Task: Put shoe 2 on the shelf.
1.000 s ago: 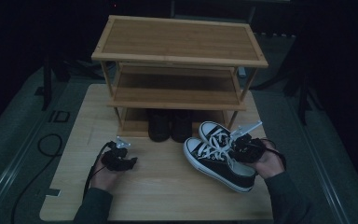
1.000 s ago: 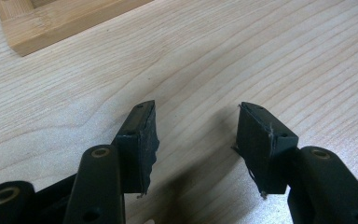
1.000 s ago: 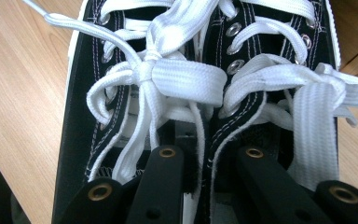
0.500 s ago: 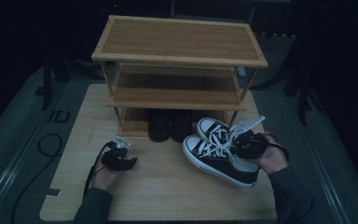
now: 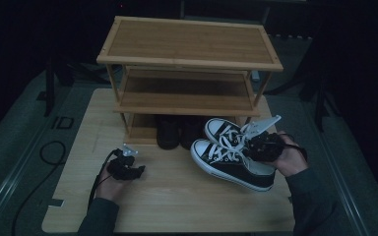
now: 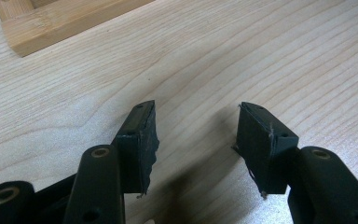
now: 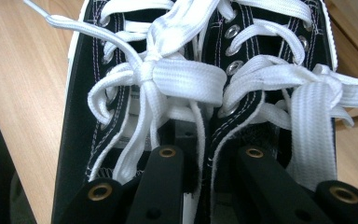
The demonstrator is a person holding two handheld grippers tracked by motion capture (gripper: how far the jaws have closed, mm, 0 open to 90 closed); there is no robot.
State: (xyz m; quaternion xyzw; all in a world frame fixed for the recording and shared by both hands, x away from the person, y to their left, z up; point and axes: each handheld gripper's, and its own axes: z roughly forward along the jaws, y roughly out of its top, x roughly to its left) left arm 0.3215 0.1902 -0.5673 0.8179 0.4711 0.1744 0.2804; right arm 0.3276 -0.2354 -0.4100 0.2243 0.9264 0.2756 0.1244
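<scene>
A pair of black canvas sneakers (image 5: 225,156) with white laces and soles hangs side by side just above the table's right half, toes pointing left and away. My right gripper (image 5: 262,147) is shut on them. In the right gripper view its jaws (image 7: 209,151) pinch the two inner collars of the sneakers (image 7: 182,79) together, and the jaw tips are hidden inside the shoes. My left gripper (image 5: 127,169) rests low over the table's left part. Its jaws (image 6: 196,109) stand open over bare wood with nothing between them.
A three-tier bamboo shoe rack (image 5: 187,64) stands at the back of the light wooden table (image 5: 177,206). A pair of dark shoes (image 5: 177,132) sits under its lowest shelf. A corner of the rack's base (image 6: 51,21) lies ahead of the left gripper. Dark floor surrounds the table.
The right gripper has risen a little with the pair of sneakers in it, lifting them off the table. The left gripper has stayed put.
</scene>
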